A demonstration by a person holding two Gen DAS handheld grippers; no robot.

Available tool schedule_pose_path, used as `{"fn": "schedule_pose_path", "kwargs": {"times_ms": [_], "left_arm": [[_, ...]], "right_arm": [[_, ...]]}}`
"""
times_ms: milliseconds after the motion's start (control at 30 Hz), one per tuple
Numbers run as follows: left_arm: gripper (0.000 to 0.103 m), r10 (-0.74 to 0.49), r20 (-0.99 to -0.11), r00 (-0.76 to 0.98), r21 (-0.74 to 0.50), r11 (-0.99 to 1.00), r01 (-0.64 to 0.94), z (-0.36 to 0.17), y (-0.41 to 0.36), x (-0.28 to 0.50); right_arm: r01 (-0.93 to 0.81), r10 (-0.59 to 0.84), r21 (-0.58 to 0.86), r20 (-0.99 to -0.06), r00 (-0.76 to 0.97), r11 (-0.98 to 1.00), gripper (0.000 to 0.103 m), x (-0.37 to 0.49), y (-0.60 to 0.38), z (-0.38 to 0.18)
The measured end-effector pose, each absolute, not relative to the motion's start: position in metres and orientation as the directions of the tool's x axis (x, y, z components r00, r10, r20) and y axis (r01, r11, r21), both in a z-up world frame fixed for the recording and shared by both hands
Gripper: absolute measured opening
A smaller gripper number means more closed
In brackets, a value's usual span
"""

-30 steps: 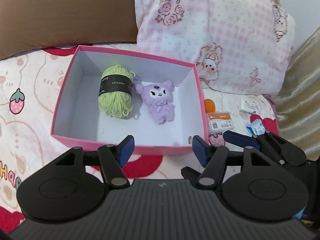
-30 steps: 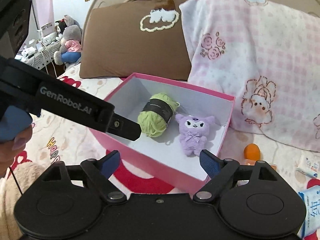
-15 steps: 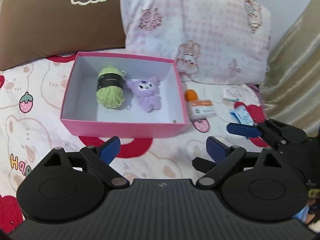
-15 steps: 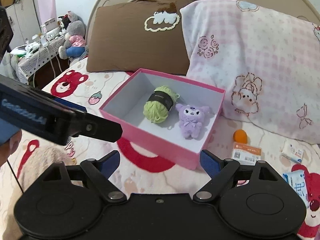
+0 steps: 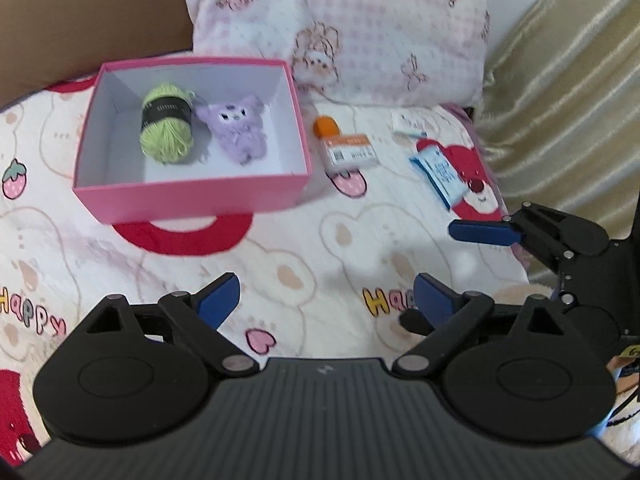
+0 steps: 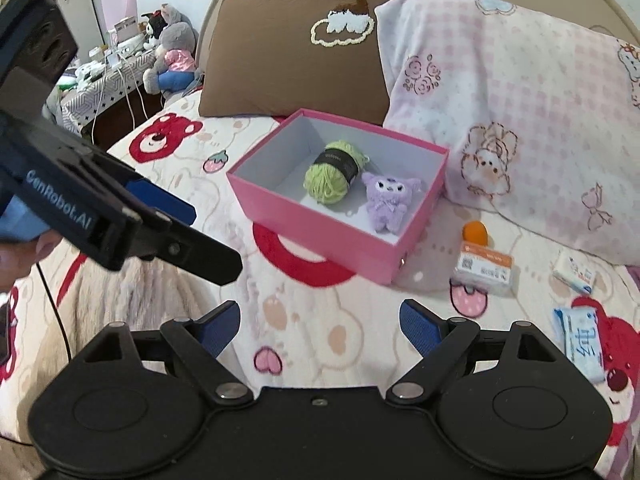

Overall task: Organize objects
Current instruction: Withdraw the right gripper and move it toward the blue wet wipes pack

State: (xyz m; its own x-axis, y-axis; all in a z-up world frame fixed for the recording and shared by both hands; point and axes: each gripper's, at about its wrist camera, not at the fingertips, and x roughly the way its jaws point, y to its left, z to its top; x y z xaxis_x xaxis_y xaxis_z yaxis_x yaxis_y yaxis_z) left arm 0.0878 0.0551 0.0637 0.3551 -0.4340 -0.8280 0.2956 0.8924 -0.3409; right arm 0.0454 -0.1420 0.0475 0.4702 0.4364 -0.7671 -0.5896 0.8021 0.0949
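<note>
Already packed with a yarn ball point(image 5: 167, 128) and a plush toy point(image 5: 236, 130), the pink box point(image 5: 192, 196) sits ahead of both tools, left tool point(image 5: 326, 300) and right tool point(image 6: 320, 326) released and empty, the next pickup likely the packets point(image 6: 486, 266) ahead-right on the bed.

box point(image 5: 192, 200): pink outside, white inside
yarn point(image 5: 166, 128): green, black band
plush point(image 5: 238, 132): lilac
bedsheet point(image 5: 320, 248): cream, bear print

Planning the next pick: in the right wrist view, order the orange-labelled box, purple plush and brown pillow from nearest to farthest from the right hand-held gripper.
1. Orange-labelled box, on the bedspread, right of the right hand-held gripper.
2. Purple plush, inside the pink box.
3. Brown pillow, at the headboard.
</note>
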Motion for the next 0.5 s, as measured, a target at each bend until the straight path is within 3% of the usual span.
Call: {"fn": "schedule_pose_path", "kwargs": {"times_ms": [500], "left_arm": [[0.093,-0.475,-0.827,0.301,-0.339,0.848,0.406,0.064,0.002,0.059]], "right_arm": [[-0.483,0.382,0.114,-0.776,0.502,0.868,0.090,0.017,-0.221,0.041]]}}
